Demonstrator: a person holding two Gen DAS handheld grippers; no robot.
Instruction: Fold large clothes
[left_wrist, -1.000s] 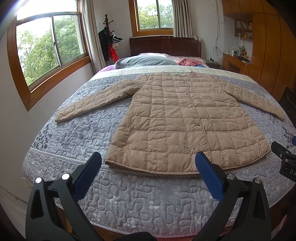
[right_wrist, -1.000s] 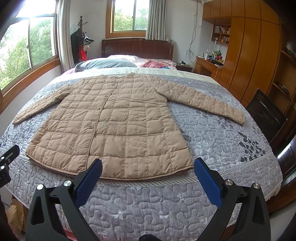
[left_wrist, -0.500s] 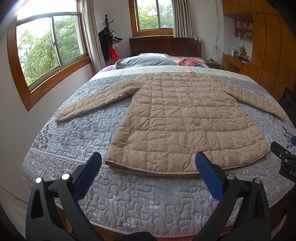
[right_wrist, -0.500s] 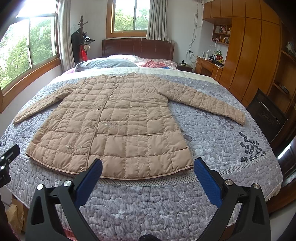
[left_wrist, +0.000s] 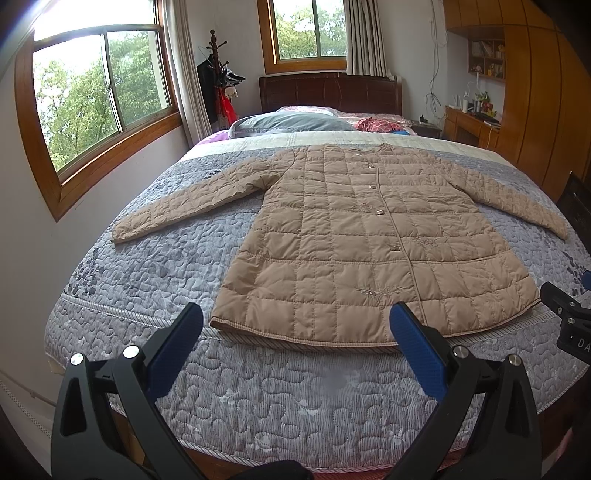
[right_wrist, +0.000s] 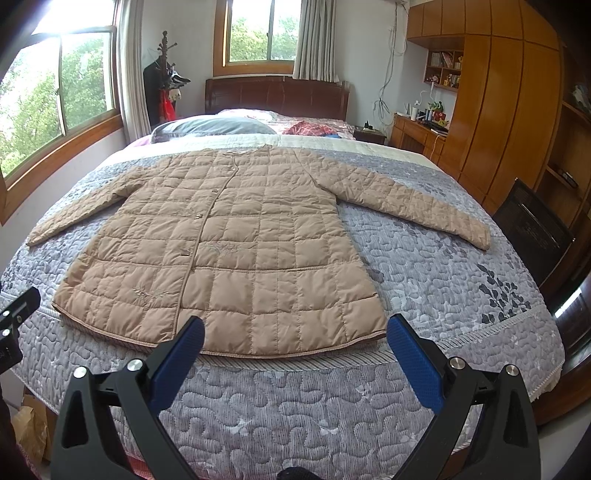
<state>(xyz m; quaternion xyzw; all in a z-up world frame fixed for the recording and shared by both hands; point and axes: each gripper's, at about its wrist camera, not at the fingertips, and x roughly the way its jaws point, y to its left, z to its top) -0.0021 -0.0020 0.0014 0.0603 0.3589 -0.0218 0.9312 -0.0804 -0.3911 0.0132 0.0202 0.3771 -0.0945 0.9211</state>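
From the left wrist, our left gripper (left_wrist: 295, 332) hangs wide open and empty at the bed's (left_wrist: 147, 266) foot edge, short of the coat (left_wrist: 369, 243) spread flat mid-bed. From the right wrist, our right gripper (right_wrist: 295, 336) gapes empty too; the coat (right_wrist: 236, 243) looks soft, puffy and light, so we'd pinch the hem corners.

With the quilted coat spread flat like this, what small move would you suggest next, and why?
Probably reach the left gripper forward to the coat's outstretched left-side sleeve. Both grippers are open and empty, short of the hem, and the sleeves lie spread wide, so folding one inward seems the natural start.
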